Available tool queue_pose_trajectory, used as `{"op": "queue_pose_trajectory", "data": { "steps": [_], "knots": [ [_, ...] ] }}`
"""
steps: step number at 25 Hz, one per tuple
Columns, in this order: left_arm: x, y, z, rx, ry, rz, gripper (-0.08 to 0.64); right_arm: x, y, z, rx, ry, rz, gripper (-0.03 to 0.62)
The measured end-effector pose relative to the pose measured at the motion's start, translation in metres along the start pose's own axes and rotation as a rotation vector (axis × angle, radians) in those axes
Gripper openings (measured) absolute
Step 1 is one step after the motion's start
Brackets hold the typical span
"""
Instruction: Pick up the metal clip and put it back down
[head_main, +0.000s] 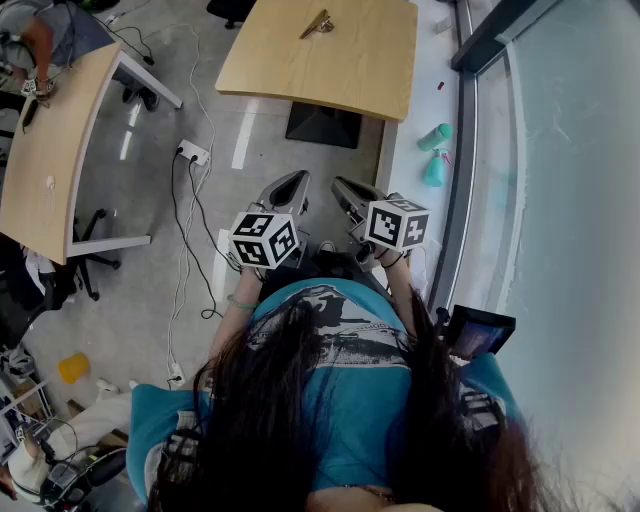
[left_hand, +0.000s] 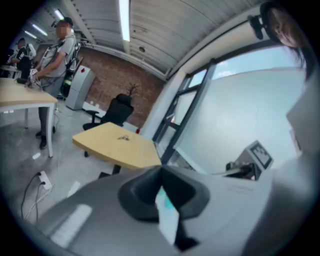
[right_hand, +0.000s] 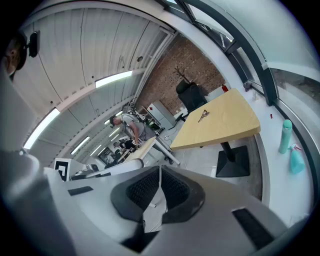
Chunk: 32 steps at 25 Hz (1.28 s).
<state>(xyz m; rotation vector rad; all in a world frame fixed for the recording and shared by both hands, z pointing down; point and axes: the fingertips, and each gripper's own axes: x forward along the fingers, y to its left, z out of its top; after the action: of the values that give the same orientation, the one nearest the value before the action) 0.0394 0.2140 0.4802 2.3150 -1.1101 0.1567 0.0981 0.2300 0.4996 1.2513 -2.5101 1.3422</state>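
The metal clip (head_main: 318, 24) lies on a light wooden table (head_main: 350, 70) far ahead of me, out of reach of both grippers. It shows as a small dark shape in the left gripper view (left_hand: 122, 137) and the right gripper view (right_hand: 203, 115). I hold both grippers close to my chest, above the floor. The left gripper (head_main: 291, 184) is shut with nothing in it, its pads meeting at the tip (left_hand: 161, 171). The right gripper (head_main: 345, 190) is shut and empty too, its ribbed pads pressed together (right_hand: 160, 171).
A second wooden table (head_main: 50, 160) stands at the left with a person (head_main: 45, 40) working at it. A power strip (head_main: 193, 152) and cables lie on the floor. Two teal bottles (head_main: 434, 150) stand by the window. A black office chair (left_hand: 112, 112) sits beyond the clip's table.
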Motion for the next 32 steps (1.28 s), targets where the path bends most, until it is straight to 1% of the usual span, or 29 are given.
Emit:
{"op": "queue_pose_trajectory", "data": {
  "steps": [6, 11, 14, 18, 24, 28, 32],
  "knots": [
    [0.017, 0.019, 0.008, 0.01, 0.009, -0.001, 0.003, 0.025, -0.007, 0.009, 0.007, 0.017, 0.007, 0.023],
    [0.044, 0.05, 0.026, 0.0, 0.009, -0.008, 0.003, 0.054, -0.019, 0.032, 0.006, 0.015, -0.012, 0.023],
    [0.065, 0.069, 0.047, 0.001, 0.009, -0.03, 0.003, 0.072, -0.027, 0.053, 0.015, 0.001, -0.038, 0.023],
    [0.09, 0.099, 0.081, 0.023, 0.017, -0.063, 0.003, 0.109, -0.035, 0.087, 0.036, -0.025, -0.071, 0.023],
    [0.121, 0.155, 0.13, 0.029, 0.028, -0.093, 0.003, 0.178, -0.029, 0.136, 0.051, -0.04, -0.074, 0.023],
    [0.135, 0.194, 0.158, 0.03, 0.029, -0.108, 0.003, 0.221, -0.027, 0.158, 0.055, -0.043, -0.09, 0.023],
    [0.144, 0.23, 0.178, 0.016, 0.025, -0.121, 0.003, 0.253, -0.021, 0.172, 0.058, -0.053, -0.108, 0.023]
  ]
}}
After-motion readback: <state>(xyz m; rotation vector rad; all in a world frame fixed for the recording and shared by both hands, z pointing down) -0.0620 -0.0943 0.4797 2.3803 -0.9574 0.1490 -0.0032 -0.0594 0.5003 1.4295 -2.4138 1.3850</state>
